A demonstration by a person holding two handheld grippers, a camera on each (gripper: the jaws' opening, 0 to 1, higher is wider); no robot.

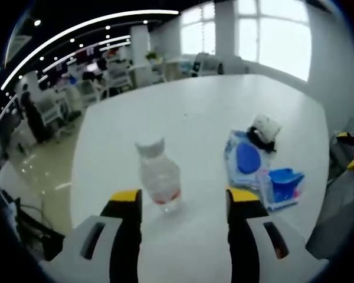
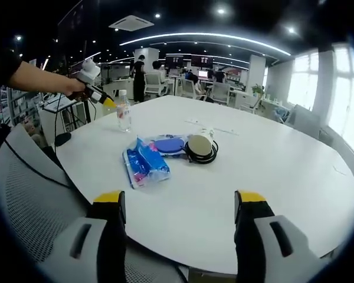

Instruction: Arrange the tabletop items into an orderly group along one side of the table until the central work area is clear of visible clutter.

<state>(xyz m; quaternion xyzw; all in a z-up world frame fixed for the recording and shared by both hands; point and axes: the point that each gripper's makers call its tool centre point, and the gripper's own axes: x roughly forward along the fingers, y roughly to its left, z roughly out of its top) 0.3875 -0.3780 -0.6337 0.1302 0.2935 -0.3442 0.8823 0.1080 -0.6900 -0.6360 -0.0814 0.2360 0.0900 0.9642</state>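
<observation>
A clear plastic bottle [image 1: 159, 177] with a white cap stands upright on the white table [image 1: 206, 112], just beyond and between the yellow tips of my open left gripper [image 1: 184, 197]. To its right lie two blue wet-wipe packs [image 1: 248, 156] and a round white-and-black object [image 1: 264, 130]. From the right gripper view, the bottle [image 2: 124, 111] stands at the table's far left edge with the left gripper [image 2: 100, 94] beside it, held by a person's hand. The wipe packs [image 2: 147, 163] and the round object [image 2: 200, 147] lie mid-table. My right gripper [image 2: 180, 203] is open over the near edge, nothing between its jaws.
A grey mesh chair [image 2: 29, 194] stands at the table's near left. Office desks, chairs and people [image 2: 138, 73] fill the far background. A cable [image 2: 59, 127] hangs beside the table. Bare tabletop [image 2: 283, 165] stretches to the right of the items.
</observation>
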